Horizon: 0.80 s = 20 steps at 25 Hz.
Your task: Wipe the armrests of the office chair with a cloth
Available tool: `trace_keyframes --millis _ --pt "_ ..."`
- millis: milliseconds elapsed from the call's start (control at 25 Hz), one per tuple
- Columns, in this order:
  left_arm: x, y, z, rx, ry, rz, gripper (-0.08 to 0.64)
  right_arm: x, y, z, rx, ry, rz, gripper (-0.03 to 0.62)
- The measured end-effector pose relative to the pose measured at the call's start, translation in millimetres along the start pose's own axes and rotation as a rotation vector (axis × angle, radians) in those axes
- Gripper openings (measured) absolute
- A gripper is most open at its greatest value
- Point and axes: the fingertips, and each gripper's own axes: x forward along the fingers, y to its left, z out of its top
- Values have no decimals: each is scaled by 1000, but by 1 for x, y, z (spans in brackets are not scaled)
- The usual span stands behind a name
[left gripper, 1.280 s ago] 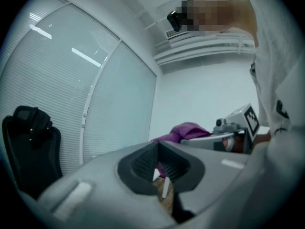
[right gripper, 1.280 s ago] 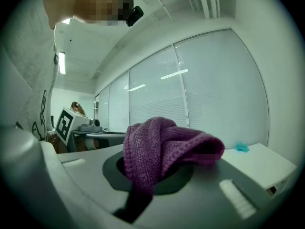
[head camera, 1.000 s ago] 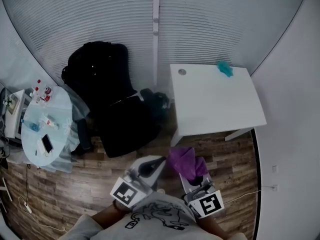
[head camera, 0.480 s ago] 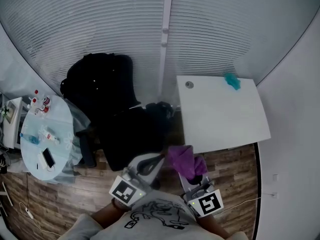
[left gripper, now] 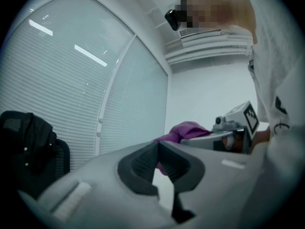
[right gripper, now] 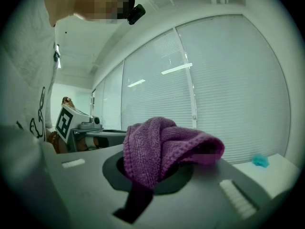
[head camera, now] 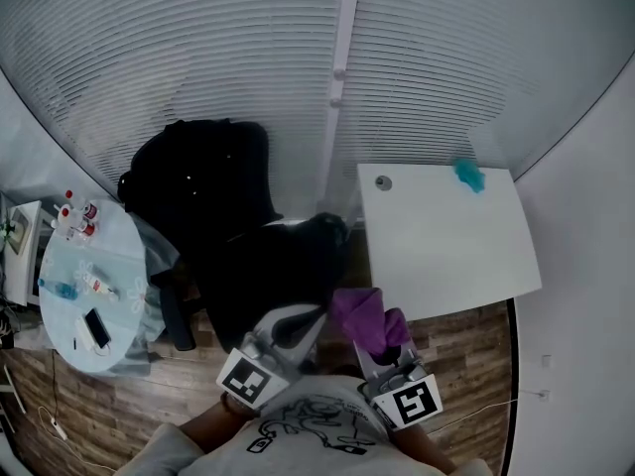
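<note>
Pinching cloth (right gripper: 164,144) — right hand-held gripper (right gripper: 151,174), jaws closed

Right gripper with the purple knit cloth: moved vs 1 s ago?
Yes. The right gripper, shut on the purple knit cloth, has gone forward: the cloth now overlaps the near edge of the white desk, earlier short of it.

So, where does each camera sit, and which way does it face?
Head view: on the person's head, looking steeply down at the black office chair and white square table; left gripper, right gripper and shirt show below.
Left gripper view: on the left gripper, looking along its shut, empty jaws toward the white window blinds; shirt at right.
Right gripper view: on the right gripper, looking along jaws shut on the purple knitted cloth toward the blinds.
Shared: each gripper view shows the other gripper and the cloth.
</note>
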Motion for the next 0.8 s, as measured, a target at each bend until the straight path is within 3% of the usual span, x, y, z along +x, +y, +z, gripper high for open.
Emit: trace_keyframes --millis 800 --pt "43 9 -4 -27 23 21 2 8 -46 0 23 18 9 29"
